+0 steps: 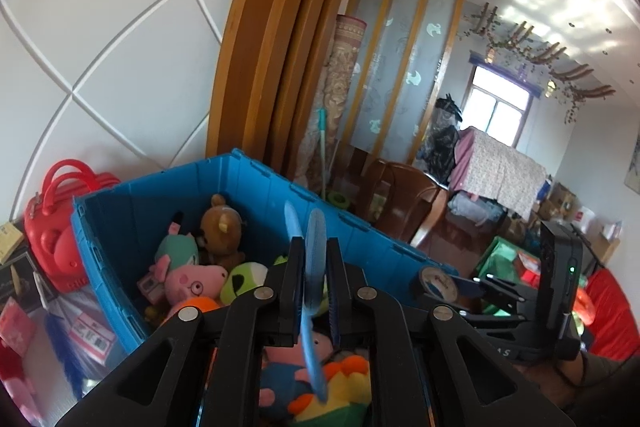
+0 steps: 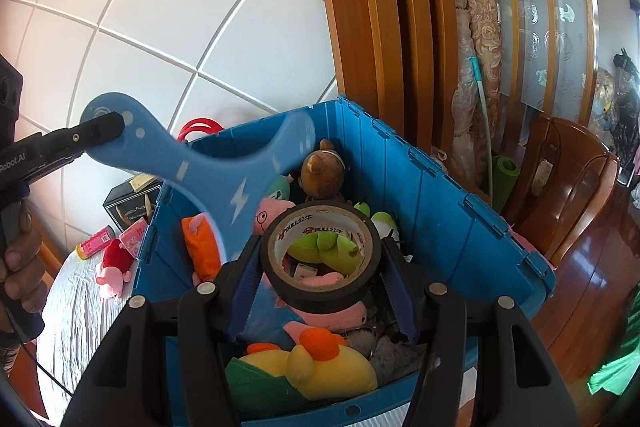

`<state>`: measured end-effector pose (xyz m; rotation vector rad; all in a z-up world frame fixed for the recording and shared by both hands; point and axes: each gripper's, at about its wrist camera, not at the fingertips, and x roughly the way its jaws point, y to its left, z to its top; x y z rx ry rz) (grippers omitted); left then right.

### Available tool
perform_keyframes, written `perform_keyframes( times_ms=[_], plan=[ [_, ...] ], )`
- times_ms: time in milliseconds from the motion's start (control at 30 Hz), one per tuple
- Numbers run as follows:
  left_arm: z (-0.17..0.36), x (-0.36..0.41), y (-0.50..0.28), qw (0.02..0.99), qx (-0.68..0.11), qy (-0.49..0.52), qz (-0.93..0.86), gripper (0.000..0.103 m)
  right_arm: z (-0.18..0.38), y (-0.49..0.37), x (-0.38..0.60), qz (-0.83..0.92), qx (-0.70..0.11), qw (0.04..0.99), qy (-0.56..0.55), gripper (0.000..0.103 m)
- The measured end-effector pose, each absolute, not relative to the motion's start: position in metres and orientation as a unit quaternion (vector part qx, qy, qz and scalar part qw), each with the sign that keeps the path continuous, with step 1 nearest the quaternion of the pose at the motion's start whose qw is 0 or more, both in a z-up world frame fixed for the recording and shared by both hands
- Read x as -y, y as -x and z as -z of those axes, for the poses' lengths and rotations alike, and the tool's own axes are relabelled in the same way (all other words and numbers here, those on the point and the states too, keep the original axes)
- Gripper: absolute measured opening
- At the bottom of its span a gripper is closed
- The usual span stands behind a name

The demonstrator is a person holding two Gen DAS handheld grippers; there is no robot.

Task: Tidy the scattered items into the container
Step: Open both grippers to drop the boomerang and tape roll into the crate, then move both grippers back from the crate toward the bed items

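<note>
Presently: left tongs [image 1: 314, 281] slightly apart around blue boomerang [image 2: 208, 163], over blue bin [image 2: 440, 203]; right tongs [image 2: 320, 263] at its 6 o'clock rim, clamped on tape roll [image 2: 320, 293].

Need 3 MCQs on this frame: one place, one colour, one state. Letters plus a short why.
1. Where is the brown teddy bear?
A. inside the blue crate, near its far wall
B. on the floor outside
C. on the wooden chair

2. What colour is the handled case beside the crate?
A. green
B. red
C. yellow

3. What sits between the right gripper fingers?
A. nothing
B. a plush duck
C. a roll of black tape

Answers:
1 A: the bear sits among the plush toys within the crate walls.
2 B: the left wrist view shows the case, red all over, left of the crate.
3 C: both fingers press on the sides of the roll, held above the crate.
</note>
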<state>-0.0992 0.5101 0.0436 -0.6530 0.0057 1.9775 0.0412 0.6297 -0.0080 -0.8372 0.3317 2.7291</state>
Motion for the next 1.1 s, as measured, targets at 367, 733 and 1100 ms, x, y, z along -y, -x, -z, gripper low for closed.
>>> perform_keyframes(
  times_ms=[367, 733, 1100],
  plan=[
    [-0.039, -0.504, 0.113, 0.500, 0.019, 0.269, -0.823, 0.086, 0.013, -0.031, -0.632, -0.940, -0.114, 0.130, 0.294, 0.057],
    [-0.035, -0.496, 0.115, 0.497, 0.019, 0.267, -0.826, 0.086, 0.012, -0.021, -0.632, -0.941, -0.108, 0.135, 0.291, 0.059],
    [-0.035, -0.486, 0.119, 0.488, 0.026, 0.266, -0.831, 0.086, 0.010, -0.017, -0.627, -0.942, -0.105, 0.129, 0.290, 0.061]
  ],
)
